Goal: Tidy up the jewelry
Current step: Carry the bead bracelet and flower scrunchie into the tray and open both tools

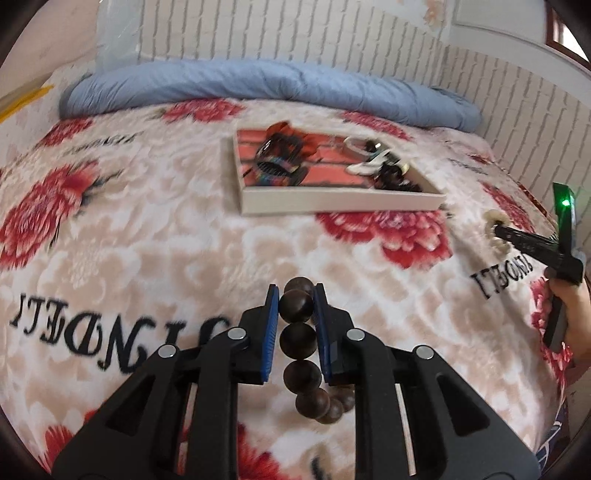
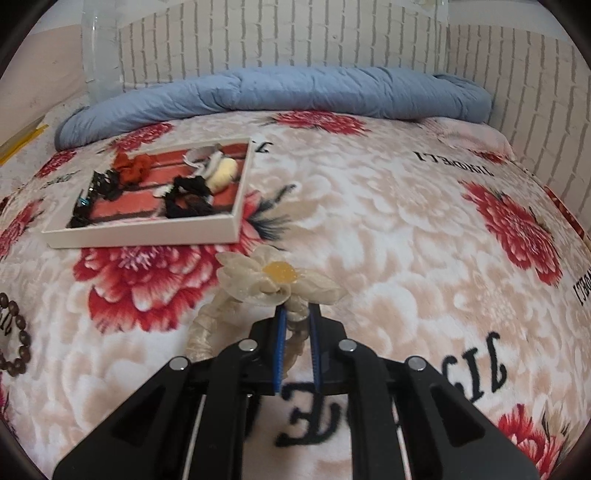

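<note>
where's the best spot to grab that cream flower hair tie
On the twisted fabric band just behind the bloom, coming from the near side. The cream flower hair tie has wide soft petals that would crush; the band is narrow, and the right gripper already pinches it there.

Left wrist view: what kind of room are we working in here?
Most likely a bedroom: the work surface is a bed with a floral blanket, a rolled blue quilt lies along the brick-pattern wall, and a jewelry tray sits on the blanket.
</note>
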